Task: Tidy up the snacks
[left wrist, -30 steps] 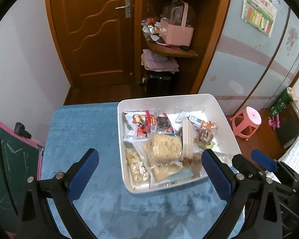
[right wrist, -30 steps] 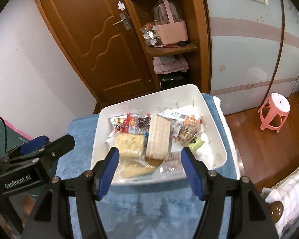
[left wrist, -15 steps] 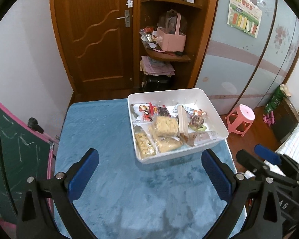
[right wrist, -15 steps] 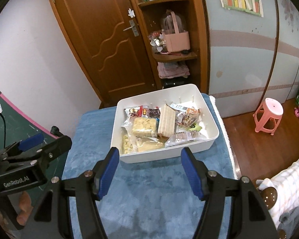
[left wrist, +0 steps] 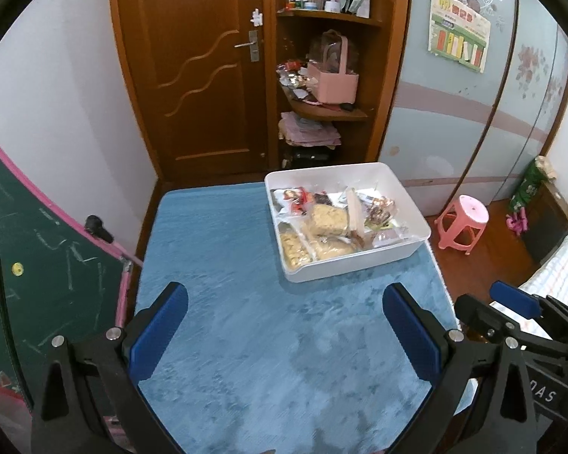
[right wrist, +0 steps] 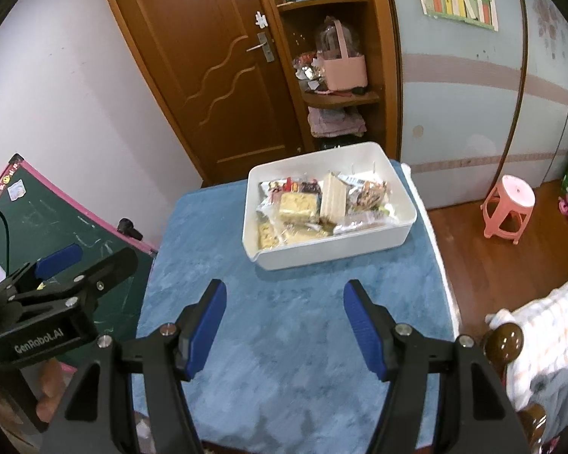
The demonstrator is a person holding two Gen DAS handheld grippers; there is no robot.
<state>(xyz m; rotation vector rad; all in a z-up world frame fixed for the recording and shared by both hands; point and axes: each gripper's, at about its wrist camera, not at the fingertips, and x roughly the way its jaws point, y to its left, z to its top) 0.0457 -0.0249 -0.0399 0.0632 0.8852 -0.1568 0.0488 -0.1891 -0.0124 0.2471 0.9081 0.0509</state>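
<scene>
A white rectangular bin [left wrist: 363, 263] [right wrist: 333, 251] stands at the far right of a blue plush table top [left wrist: 246, 321] [right wrist: 284, 321]. Several wrapped snacks [left wrist: 329, 223] [right wrist: 306, 208] lie inside it, among them pale yellow cakes and a tall beige wafer pack standing on edge. My left gripper [left wrist: 284, 325] hangs open above the near part of the table, well short of the bin, nothing between its blue pads. My right gripper [right wrist: 284, 325] is open too and holds nothing, also back from the bin. Each view shows the other gripper at its edge.
A green chalkboard [left wrist: 38, 265] with a pink frame leans at the table's left. Behind are a wooden door [left wrist: 193, 68] and corner shelves with a pink basket [left wrist: 333, 83]. A pink stool [left wrist: 462, 223] stands on the wood floor at the right, beside checked bedding [right wrist: 541, 325].
Both grippers have pulled back and risen from the bin, which now looks smaller and farther. More blue table top shows between the pads and the bin. The jaws kept their width.
</scene>
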